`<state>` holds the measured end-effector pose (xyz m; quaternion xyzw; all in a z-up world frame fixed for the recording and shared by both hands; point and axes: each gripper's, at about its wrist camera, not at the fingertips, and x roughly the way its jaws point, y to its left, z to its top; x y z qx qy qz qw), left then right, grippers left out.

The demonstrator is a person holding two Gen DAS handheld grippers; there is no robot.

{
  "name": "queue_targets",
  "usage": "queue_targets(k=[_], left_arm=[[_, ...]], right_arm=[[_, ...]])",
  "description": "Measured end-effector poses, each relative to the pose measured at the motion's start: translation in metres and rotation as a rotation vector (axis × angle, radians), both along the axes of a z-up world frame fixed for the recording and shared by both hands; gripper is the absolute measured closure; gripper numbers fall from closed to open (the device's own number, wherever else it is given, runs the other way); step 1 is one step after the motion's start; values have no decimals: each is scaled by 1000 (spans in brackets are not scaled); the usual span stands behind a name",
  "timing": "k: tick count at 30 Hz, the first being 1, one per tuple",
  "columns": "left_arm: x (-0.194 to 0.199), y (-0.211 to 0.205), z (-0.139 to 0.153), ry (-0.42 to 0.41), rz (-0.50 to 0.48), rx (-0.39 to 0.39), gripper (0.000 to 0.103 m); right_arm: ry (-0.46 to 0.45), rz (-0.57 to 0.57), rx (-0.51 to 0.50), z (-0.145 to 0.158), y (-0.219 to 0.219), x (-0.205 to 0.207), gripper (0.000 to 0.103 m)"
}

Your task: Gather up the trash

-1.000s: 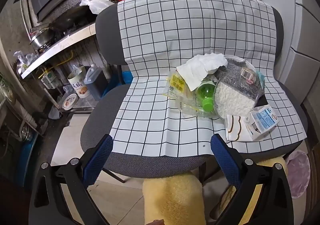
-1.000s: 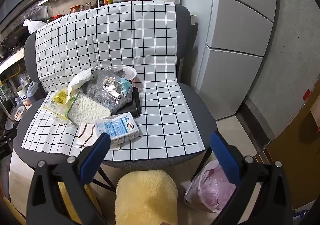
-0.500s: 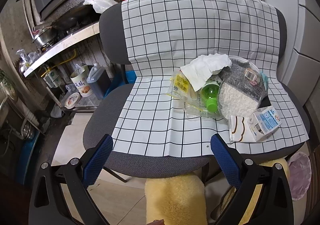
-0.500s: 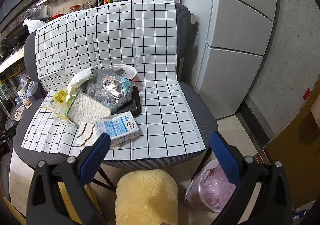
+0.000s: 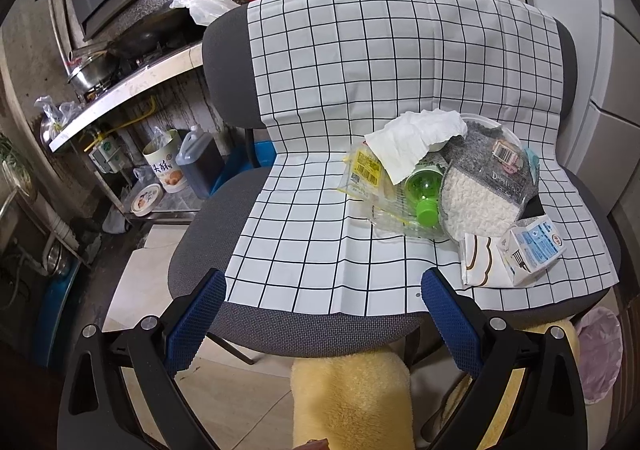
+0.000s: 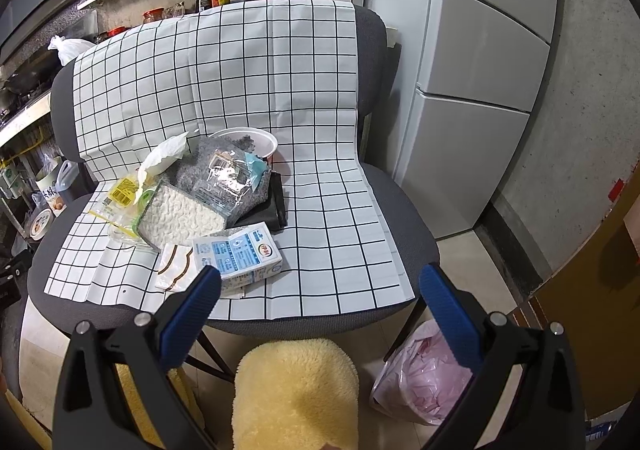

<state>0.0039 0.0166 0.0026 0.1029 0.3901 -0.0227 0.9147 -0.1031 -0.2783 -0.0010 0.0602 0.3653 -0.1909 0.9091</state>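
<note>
Checked white cloth (image 5: 320, 154) drapes a grey chair (image 5: 224, 62), where the trash sits heaped on the right half of the seat. A green bottle (image 5: 422, 190) lies on its side in the pile, its long axis running front to back, cap toward the seat's front edge. A crumpled tissue (image 5: 412, 138) tops it; a milk carton (image 6: 240, 250) lies flat at the near edge, beside a grey-and-white pouch (image 5: 480, 194). Both grippers, left (image 5: 320, 306) and right (image 6: 320, 290), hover level before the chair, jaws spread wide and empty. A pink bag (image 6: 420, 382) sits on the floor.
</note>
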Motion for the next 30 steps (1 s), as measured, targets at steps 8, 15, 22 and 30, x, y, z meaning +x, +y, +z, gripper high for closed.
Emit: queue_targets(k=[8, 15, 22, 30], left_arm=[[0, 1, 0, -4, 12, -2, 6], [0, 2, 2, -7, 13, -2, 6], [0, 2, 2, -7, 14, -3, 6], [0, 4, 3, -10, 17, -2, 6]], right_arm=[[0, 2, 2, 0, 1, 1, 6], [-4, 1, 0, 1, 2, 2, 6], [-4, 1, 2, 0, 2, 1, 6], [-5, 0, 4, 0, 2, 1, 6]])
